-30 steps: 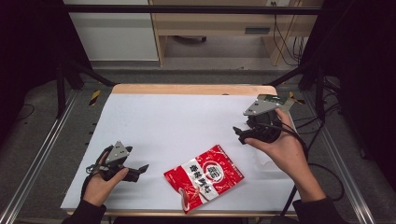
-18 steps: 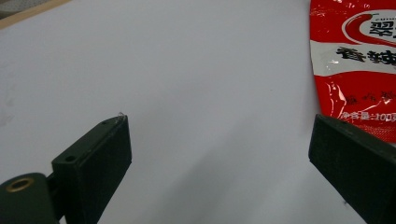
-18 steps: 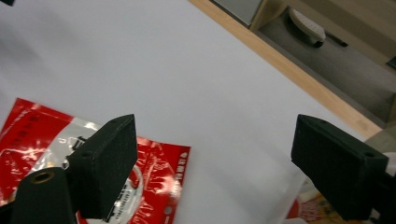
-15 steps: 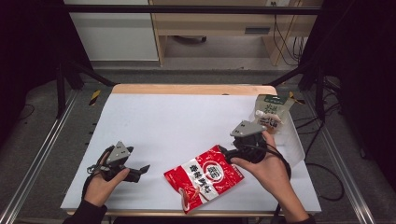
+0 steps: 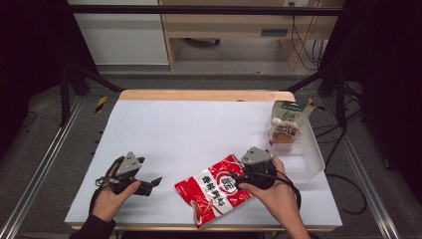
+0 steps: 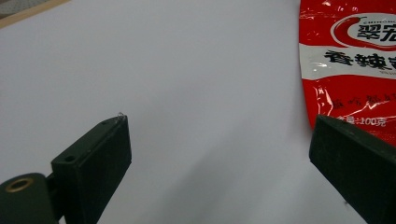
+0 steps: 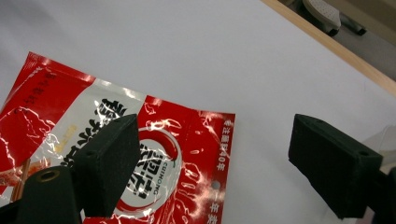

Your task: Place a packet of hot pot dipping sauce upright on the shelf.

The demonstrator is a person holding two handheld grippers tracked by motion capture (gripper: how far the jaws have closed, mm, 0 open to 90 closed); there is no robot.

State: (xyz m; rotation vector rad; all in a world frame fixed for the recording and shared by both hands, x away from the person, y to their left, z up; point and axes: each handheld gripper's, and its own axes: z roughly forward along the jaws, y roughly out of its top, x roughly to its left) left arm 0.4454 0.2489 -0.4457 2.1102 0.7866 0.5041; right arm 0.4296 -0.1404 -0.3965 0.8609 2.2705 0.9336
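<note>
**Right gripper poised over the red pouch, left gripper idle**

From the high view I see the flat red-and-white foil snack pouch (image 5: 215, 188) lying on the white table sheet (image 5: 194, 129) at about 6 o'clock, near the front edge, tilted so that its top corner points toward 2 o'clock. My right gripper (image 5: 238, 175) sits at the pouch's upper right corner, at roughly 5 o'clock on the table, with the hand (image 5: 271, 196) behind it. In the right gripper view the two black jaws stand wide apart with a broad gap between them; the jaw on the left of that view hangs over the pouch's printed face (image 7: 154, 158), the other over bare white sheet, and the pouch's top edge runs between them. The pads are not pressing on the pouch. These jaws have just been closing a little, and they remain open.

My left gripper (image 5: 154, 182) rests at about 8 o'clock, well apart from the pouch's left edge, pointing toward it. In the left gripper view its jaws are spread wide over bare sheet, with the red pouch (image 6: 350, 70) ahead at the upper right.

At 3 o'clock a clear plastic tray (image 5: 312, 159) holds an upright pale spouted drink pouch (image 5: 284, 127).
</note>
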